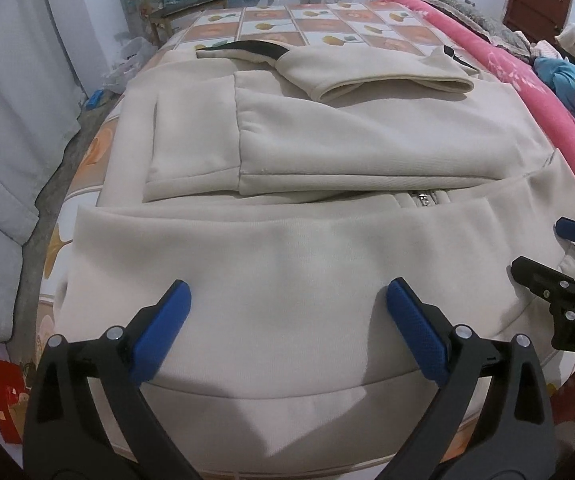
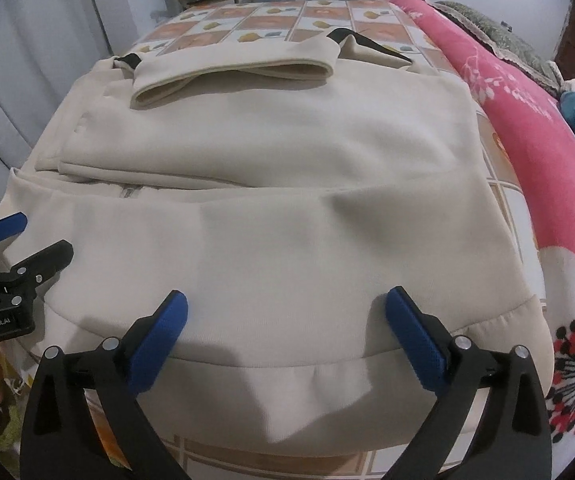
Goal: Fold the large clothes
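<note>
On the bed (image 1: pixel 255 24), spread over its tiled orange-and-white cover, lies the cream zip-up garment (image 1: pixel 287 264), both sleeves folded across its front and the hem nearest me. Through my left wrist camera, my left gripper (image 1: pixel 287 312) hangs over the hem with its blue pads (image 1: pixel 159 332) spread wide, holding nothing; the cloth lies flat between them. The zipper pull (image 1: pixel 422 200) shows just beyond the folded sleeve (image 1: pixel 367 140). My right gripper (image 1: pixel 543 248) pokes in at the right edge. A pink floral blanket (image 1: pixel 507 52) runs along the bed's right side.

Through my right wrist camera, my right gripper (image 2: pixel 285 316) sits above the same hem, fingers wide apart and empty. The garment (image 2: pixel 287 240) fills the view, a cuff (image 2: pixel 231 76) lying across its far end. My left gripper (image 2: pixel 27 240) shows at the left edge, also open. The pink blanket (image 2: pixel 527 128) lies just beside the garment.
</note>
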A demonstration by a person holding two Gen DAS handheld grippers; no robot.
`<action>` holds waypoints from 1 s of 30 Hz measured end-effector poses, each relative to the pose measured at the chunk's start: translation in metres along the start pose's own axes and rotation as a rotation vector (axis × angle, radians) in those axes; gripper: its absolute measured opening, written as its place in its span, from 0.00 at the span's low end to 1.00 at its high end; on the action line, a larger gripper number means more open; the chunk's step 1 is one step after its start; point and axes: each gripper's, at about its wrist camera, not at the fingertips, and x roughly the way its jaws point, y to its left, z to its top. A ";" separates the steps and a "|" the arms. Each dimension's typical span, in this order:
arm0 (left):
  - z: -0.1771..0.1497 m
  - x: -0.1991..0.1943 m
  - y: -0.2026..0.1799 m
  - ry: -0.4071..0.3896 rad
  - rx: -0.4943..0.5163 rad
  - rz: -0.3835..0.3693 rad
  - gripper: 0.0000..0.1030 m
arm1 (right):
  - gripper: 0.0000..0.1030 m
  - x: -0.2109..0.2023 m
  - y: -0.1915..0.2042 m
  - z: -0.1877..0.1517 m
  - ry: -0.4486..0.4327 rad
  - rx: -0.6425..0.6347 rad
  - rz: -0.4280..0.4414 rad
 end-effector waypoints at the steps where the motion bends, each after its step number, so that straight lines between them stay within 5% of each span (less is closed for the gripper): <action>1: -0.001 -0.001 -0.001 0.000 -0.001 0.002 0.93 | 0.94 0.000 0.000 0.000 -0.003 0.002 0.000; 20: -0.003 -0.005 0.001 -0.019 0.003 0.001 0.93 | 0.94 -0.003 0.001 -0.007 -0.054 -0.006 0.000; 30: -0.020 -0.055 0.045 -0.180 -0.017 0.007 0.92 | 0.94 -0.004 0.001 -0.007 -0.065 -0.013 0.003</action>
